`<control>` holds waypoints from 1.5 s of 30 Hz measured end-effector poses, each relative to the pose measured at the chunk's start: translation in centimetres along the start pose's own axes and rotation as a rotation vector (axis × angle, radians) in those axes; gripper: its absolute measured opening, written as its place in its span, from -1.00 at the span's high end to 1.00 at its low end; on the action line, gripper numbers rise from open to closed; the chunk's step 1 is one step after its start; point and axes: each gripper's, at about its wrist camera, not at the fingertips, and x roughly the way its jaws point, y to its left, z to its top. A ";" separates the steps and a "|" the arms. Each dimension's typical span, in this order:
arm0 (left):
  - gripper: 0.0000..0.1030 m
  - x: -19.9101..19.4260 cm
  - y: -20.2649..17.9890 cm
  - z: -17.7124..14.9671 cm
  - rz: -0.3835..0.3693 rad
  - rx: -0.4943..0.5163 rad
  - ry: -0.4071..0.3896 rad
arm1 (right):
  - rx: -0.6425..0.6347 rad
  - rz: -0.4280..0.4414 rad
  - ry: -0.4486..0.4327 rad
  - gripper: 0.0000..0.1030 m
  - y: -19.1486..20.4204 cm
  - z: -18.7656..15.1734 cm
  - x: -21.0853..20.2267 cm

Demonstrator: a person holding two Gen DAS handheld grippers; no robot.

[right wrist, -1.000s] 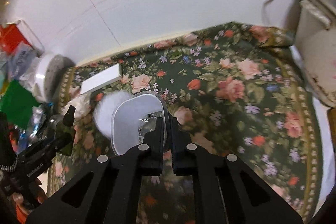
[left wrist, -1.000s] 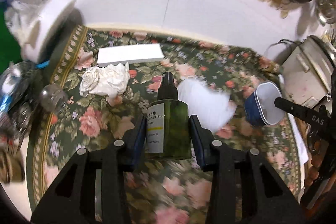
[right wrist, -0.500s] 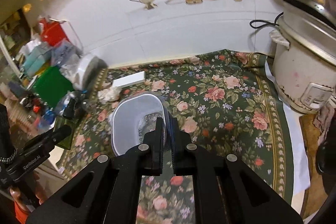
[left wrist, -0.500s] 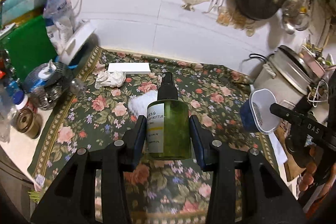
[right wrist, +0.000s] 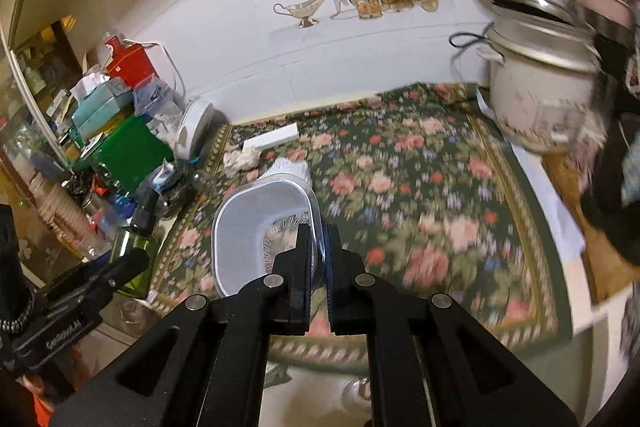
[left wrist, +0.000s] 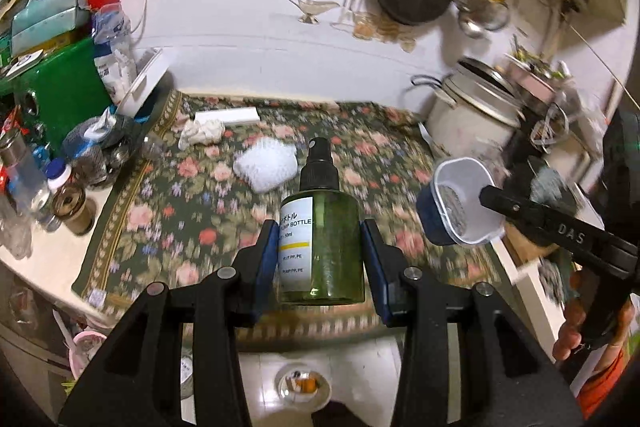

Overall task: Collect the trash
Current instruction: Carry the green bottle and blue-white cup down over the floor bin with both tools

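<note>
1. The left gripper (left wrist: 320,259) stood partly spread, its two blue pads pressed on either side of a green spray bottle (left wrist: 322,251), which it held upright and lifted clear of the floral cloth (left wrist: 192,211).
2. The bottle carried a black pump top and a white label on its left face.
3. The right gripper (right wrist: 318,259) was squeezed nearly together, pinching the thin wall of a clear plastic cup (right wrist: 260,227) with a blue outer sleeve; the cup hung tilted, its mouth toward the camera.
4. From the left wrist view the same cup (left wrist: 460,207) showed to the right of the bottle, apart from it.
5. On the cloth lay a crumpled tissue (left wrist: 202,131), a flat white box (left wrist: 230,115) just behind it, and a white fuzzy pad (left wrist: 266,167) nearer the middle.
6. A rice cooker (right wrist: 536,95) stood at the cloth's far right corner.
</note>
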 end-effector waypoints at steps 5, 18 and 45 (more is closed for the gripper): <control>0.21 -3.0 0.4 -4.2 -0.025 0.001 0.039 | 0.045 -0.007 0.033 0.89 2.2 -5.0 -1.9; 0.21 -3.2 0.9 -12.7 -0.085 0.027 0.224 | 0.103 -0.087 0.185 0.89 3.5 -14.3 -2.9; 0.21 23.2 4.9 -36.9 0.059 -0.140 0.518 | 0.109 -0.109 0.612 0.88 -11.6 -34.7 22.9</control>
